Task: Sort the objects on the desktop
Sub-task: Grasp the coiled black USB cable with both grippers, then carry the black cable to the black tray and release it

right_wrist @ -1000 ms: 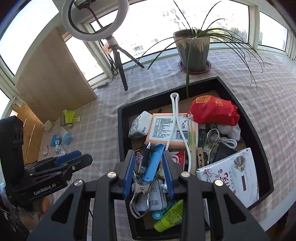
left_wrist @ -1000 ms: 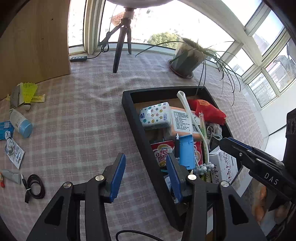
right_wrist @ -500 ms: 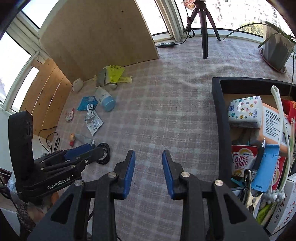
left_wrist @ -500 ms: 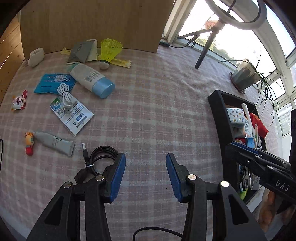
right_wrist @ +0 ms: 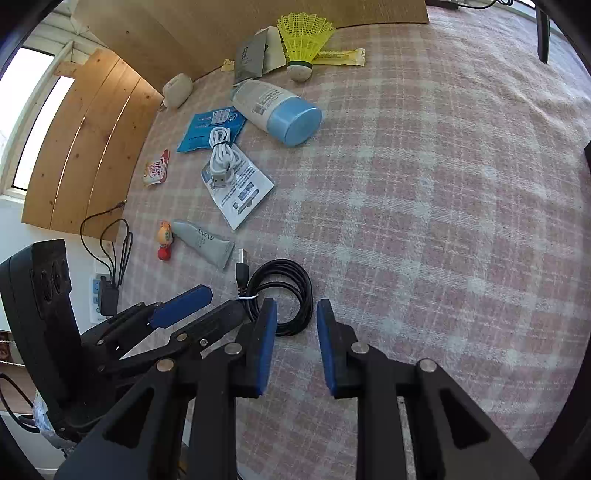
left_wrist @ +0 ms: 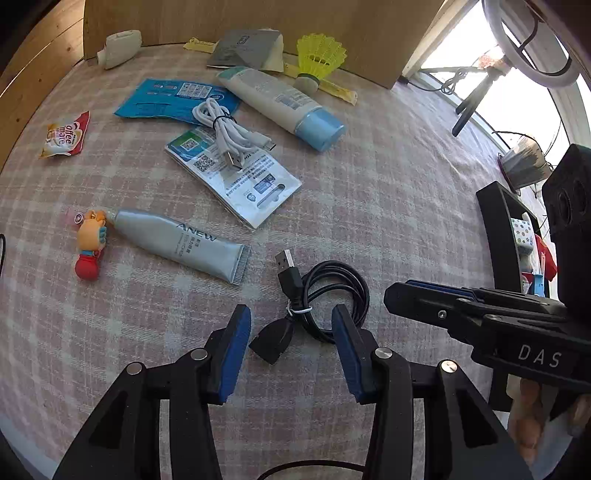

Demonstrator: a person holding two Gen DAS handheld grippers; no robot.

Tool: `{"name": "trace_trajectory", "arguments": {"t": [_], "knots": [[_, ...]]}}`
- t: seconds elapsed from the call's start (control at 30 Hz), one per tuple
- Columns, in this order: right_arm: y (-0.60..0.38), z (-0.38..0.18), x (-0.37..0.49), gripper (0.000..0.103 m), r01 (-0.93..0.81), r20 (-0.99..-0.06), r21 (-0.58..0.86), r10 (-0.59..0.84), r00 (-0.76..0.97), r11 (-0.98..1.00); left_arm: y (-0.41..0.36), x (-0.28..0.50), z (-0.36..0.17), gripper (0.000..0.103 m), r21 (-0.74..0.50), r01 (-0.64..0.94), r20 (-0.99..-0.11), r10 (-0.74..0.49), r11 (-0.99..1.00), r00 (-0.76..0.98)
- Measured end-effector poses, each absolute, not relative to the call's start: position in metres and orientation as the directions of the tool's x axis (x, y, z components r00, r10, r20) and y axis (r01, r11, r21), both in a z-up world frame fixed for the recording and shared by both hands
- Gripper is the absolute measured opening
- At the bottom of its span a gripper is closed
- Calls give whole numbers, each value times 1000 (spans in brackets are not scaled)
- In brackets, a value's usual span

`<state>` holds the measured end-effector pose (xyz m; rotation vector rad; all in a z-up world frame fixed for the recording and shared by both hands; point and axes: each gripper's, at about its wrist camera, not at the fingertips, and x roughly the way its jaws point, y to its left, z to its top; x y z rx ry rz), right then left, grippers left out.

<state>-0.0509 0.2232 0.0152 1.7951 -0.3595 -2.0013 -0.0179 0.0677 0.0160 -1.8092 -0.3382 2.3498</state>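
Note:
A black coiled USB cable (left_wrist: 334,291) lies on the checked cloth. My left gripper (left_wrist: 291,332) is open just above it, with the cable's black socket end (left_wrist: 272,343) between its blue pads, untouched. My right gripper (right_wrist: 295,314) hovers at the coil's (right_wrist: 280,291) near edge. Its jaws are closing, and the pads do not press on the cable. In the left wrist view the right gripper (left_wrist: 399,293) reaches in from the right. In the right wrist view the left gripper (right_wrist: 210,306) sits at the coil's left.
On the cloth beyond lie a silver tube (left_wrist: 177,243), a small toy figure (left_wrist: 90,247), a leaflet (left_wrist: 240,177), a white cable (left_wrist: 229,136), a blue-capped bottle (left_wrist: 284,107), a yellow shuttlecock (left_wrist: 317,59) and sachets. The black tray (left_wrist: 498,229) is far right. A wooden board (left_wrist: 221,18) backs the table.
Both grippers swung away from the black tray across the cloth and came down over the black coiled cable. The right jaws have narrowed.

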Motion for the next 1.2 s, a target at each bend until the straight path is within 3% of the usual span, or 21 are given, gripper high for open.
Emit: {"name": "trace_trajectory", "arguments": {"t": [0.47,0.53,0.63,0.73,1.2], "knots": [[214,-12,-56,19,85,-888,456,-460,-27,-886,87,-18,2,41,-294,-87,-917,306,-952,-255],[214,-13,-56,12,96,-890,451,-456,-32,-887,92,-17,2,37,-284,-106,-915,302,-953,-267],[215,-12,-54,11,98,-893,442,-448,-51,-892,97,-15,3,30,-241,-122,-920,266,-963,-286],[219,-10,-51,10,99,-894,436,-443,-62,-895,94,-16,7,24,-277,-102,-909,295,-956,-293],[284,36,-36,9,58,-858,476,-478,-189,-878,149,-22,53,24,-288,-191,-878,339,-938,-338]]}}
